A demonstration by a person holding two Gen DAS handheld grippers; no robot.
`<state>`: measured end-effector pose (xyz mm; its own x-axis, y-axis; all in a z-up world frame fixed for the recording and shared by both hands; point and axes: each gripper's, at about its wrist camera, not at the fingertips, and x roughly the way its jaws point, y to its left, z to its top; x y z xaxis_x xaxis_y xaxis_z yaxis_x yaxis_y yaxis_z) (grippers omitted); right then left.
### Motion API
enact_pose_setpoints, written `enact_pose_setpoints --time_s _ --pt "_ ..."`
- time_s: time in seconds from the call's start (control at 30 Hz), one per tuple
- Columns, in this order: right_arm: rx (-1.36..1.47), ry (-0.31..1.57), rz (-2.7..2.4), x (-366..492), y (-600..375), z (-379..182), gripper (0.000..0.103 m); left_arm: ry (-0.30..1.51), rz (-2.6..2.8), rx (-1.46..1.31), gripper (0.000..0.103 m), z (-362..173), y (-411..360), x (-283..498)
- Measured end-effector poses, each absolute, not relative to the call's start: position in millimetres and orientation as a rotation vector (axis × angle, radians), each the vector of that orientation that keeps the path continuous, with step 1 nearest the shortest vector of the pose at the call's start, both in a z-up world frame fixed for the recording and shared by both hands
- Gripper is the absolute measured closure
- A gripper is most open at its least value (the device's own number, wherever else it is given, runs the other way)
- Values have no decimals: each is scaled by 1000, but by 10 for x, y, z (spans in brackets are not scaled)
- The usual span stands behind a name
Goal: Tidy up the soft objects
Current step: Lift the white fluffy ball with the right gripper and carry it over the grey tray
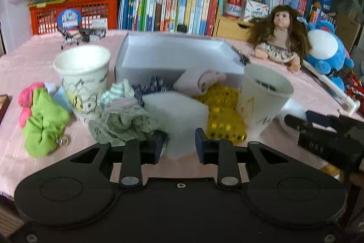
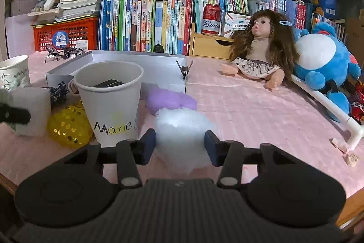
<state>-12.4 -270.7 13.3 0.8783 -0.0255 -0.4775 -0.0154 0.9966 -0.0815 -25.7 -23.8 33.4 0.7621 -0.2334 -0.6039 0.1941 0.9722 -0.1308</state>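
Observation:
In the left wrist view my left gripper (image 1: 179, 147) is open around the near end of a white foam block (image 1: 175, 115); its fingers stand beside the block. Around the block lie a yellow sequined piece (image 1: 224, 117), a pale green scrunchie (image 1: 127, 117), a green cloth (image 1: 44, 126) and a pink roll (image 1: 200, 79). In the right wrist view my right gripper (image 2: 180, 147) is open around a white fluffy pompom (image 2: 182, 133). A purple fluffy piece (image 2: 169, 99) lies behind the pompom. A shallow white box (image 2: 127, 58) stands behind.
A paper cup marked "Marie" (image 2: 111, 101) stands left of the pompom, and a second paper cup (image 1: 83, 74) is at left. A doll (image 2: 259, 47) and a blue plush (image 2: 323, 67) sit at right. Books (image 2: 145, 22) and a red crate (image 2: 66, 34) line the back.

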Motion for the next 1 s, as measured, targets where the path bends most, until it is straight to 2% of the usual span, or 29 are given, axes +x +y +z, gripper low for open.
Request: enact_pose_setpoints --time_s 0.17,0.37,0.6,0.8,1.0 --pt "-77 503 -12 -124 -2708 131 43 699 -235 -80 62 307 -180 -321" --pt "-54 490 -9 -120 -2745 164 39 601 -288 -53 52 526 -218 -474" --pt "-49 494 -8 -62 -2731 166 31 485 -240 -33 28 684 -321 -338" --pt "-56 504 -6 -51 -2703 134 28 578 -197 -61 28 497 -360 -109" --pt "-63 513 -5 41 -2690 96 23 582 -162 -60 28 394 -391 -14"
